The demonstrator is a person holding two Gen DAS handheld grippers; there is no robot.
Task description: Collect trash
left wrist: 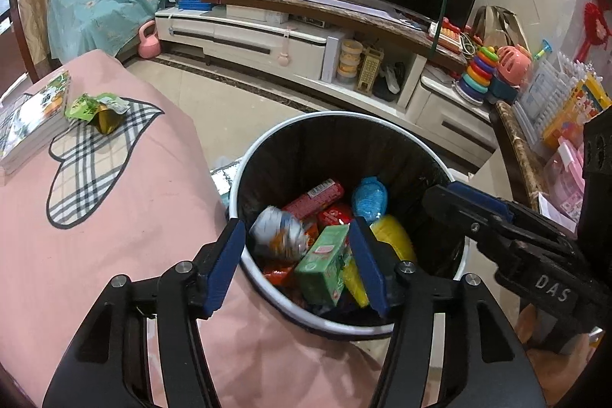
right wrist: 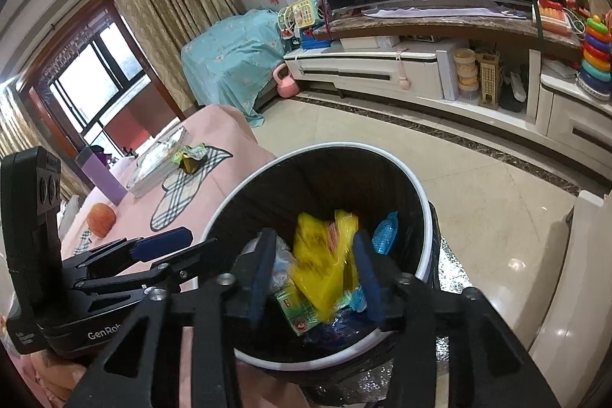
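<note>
A black trash bin with a white rim (left wrist: 267, 140) (right wrist: 420, 194) stands beside the pink-covered table (left wrist: 114, 197). It holds several wrappers, among them a silver crumpled packet (left wrist: 279, 232), a green carton (left wrist: 325, 266), a red pack (left wrist: 317, 197), a blue wrapper (left wrist: 369, 197) and a yellow wrapper (left wrist: 394, 236) (right wrist: 321, 262), blurred in the right wrist view. My left gripper (left wrist: 298, 262) is open and empty over the bin's near rim. My right gripper (right wrist: 313, 274) is open over the bin, also seen at the right of the left wrist view (left wrist: 451, 201). A green crumpled wrapper (left wrist: 95, 109) (right wrist: 189, 157) lies on the table.
A stack of books (left wrist: 30, 129) and a plaid mat (left wrist: 91, 155) lie on the table, with an apple (right wrist: 101, 218) and a purple box (right wrist: 101, 174). A TV cabinet (left wrist: 267, 37) with toys (left wrist: 493, 71) runs along the far wall. Tiled floor (right wrist: 478, 201) lies between.
</note>
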